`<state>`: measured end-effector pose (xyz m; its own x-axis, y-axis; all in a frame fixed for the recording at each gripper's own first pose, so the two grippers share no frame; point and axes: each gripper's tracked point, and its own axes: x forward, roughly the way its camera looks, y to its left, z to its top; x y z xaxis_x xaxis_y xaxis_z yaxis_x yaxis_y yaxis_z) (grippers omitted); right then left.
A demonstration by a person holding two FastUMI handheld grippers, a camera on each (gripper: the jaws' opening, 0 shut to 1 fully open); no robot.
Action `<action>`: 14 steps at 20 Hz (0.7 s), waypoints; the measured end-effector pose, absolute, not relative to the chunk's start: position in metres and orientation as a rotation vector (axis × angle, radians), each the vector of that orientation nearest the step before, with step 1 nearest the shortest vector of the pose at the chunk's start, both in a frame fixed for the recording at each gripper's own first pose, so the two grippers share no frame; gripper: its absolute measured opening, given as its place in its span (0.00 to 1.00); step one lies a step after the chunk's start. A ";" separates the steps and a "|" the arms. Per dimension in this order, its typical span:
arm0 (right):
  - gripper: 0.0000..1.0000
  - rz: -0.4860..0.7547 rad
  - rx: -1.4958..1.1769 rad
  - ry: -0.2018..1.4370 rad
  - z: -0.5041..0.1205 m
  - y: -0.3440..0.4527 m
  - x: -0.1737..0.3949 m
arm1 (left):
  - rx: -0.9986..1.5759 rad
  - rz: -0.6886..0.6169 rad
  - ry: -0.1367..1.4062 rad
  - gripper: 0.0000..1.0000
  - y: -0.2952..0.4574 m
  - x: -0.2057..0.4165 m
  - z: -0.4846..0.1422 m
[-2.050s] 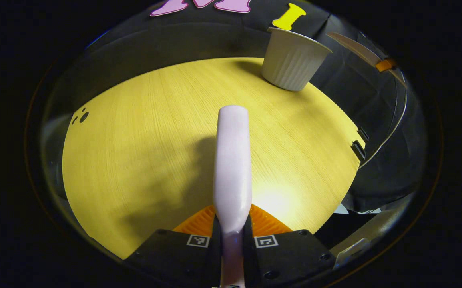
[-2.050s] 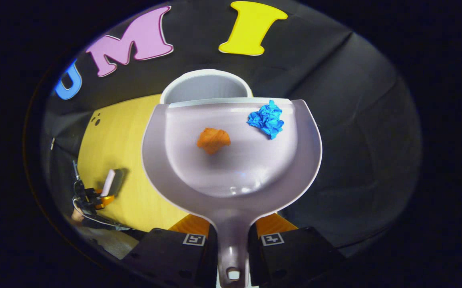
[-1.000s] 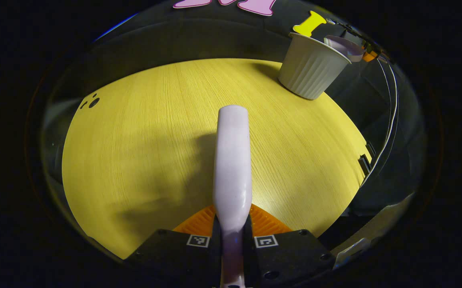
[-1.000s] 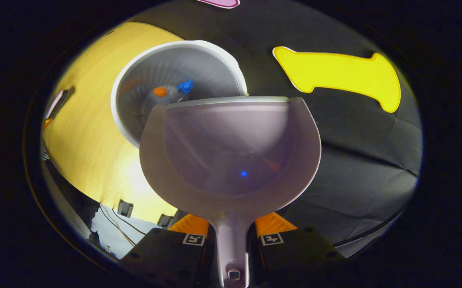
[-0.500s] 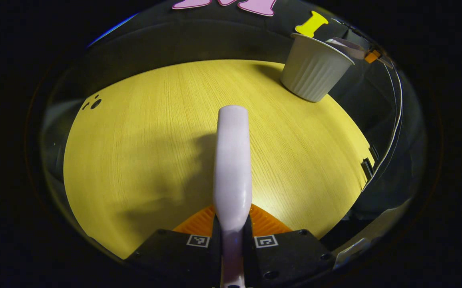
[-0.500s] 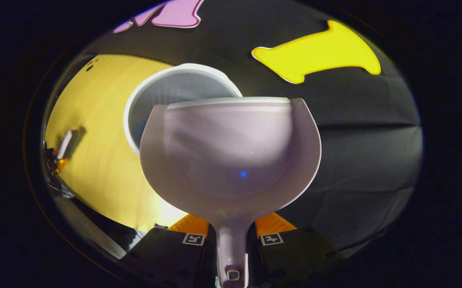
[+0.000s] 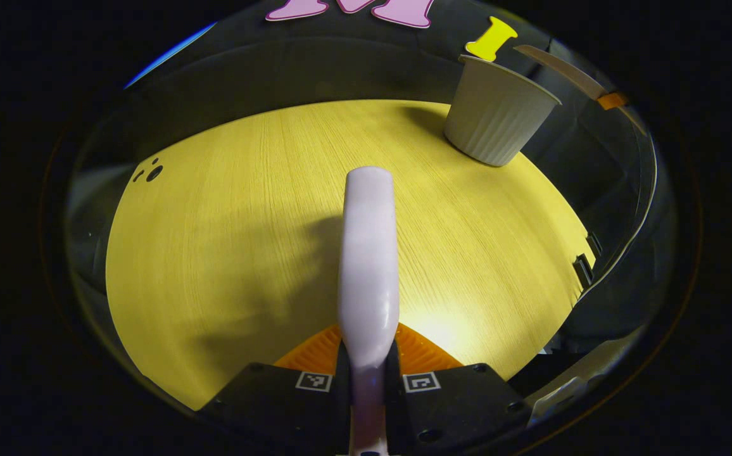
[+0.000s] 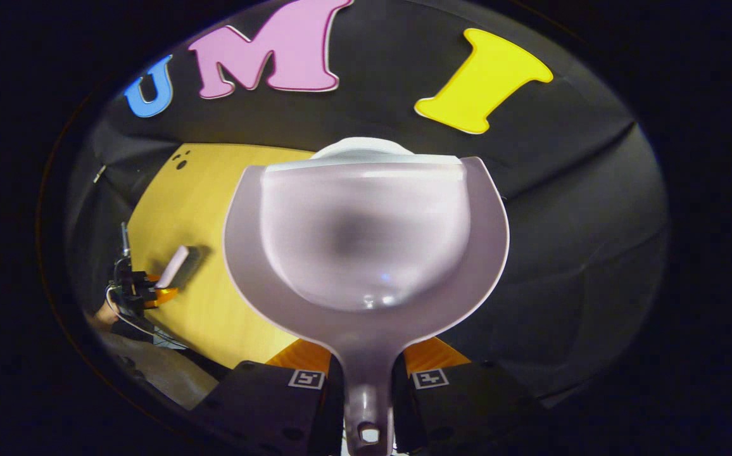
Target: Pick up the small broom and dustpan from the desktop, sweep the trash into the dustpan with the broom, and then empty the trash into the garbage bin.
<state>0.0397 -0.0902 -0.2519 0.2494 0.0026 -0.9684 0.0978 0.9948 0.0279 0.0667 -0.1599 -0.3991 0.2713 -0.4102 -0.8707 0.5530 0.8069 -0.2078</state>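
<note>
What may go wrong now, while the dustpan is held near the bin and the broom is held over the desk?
1. The bin stands near the desk's far edge; the dustpan, held close by it, might knock it off.
2. Each tool is gripped only by its handle; the dustpan could twist in the right gripper.
3. The broom in the left gripper might scrape the desk.

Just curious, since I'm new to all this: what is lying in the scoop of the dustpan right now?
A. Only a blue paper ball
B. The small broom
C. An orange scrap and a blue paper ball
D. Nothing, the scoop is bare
D: in the right gripper view the dustpan, held by its handle in the right tool, shows a bare, smooth scoop with no scraps in it.
</note>
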 end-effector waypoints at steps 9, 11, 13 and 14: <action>0.35 0.095 0.210 1.340 -0.287 0.038 -0.021 | 0.180 -0.619 1.143 0.27 -0.156 0.065 -0.402; 0.35 0.100 0.219 1.363 -0.309 0.058 -0.031 | 0.195 -0.601 1.151 0.27 -0.156 0.064 -0.405; 0.35 0.104 0.231 1.402 -0.335 0.077 -0.047 | 0.207 -0.586 1.155 0.27 -0.155 0.062 -0.408; 0.35 0.105 0.235 1.421 -0.347 0.085 -0.053 | 0.214 -0.580 1.157 0.27 -0.155 0.062 -0.409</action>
<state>-0.0528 0.0850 -0.3470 0.1494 0.2117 -0.9658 0.0679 0.9723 0.2236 0.0617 -0.1548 -0.4087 0.2761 -0.3206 -0.9061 0.5343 0.8348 -0.1326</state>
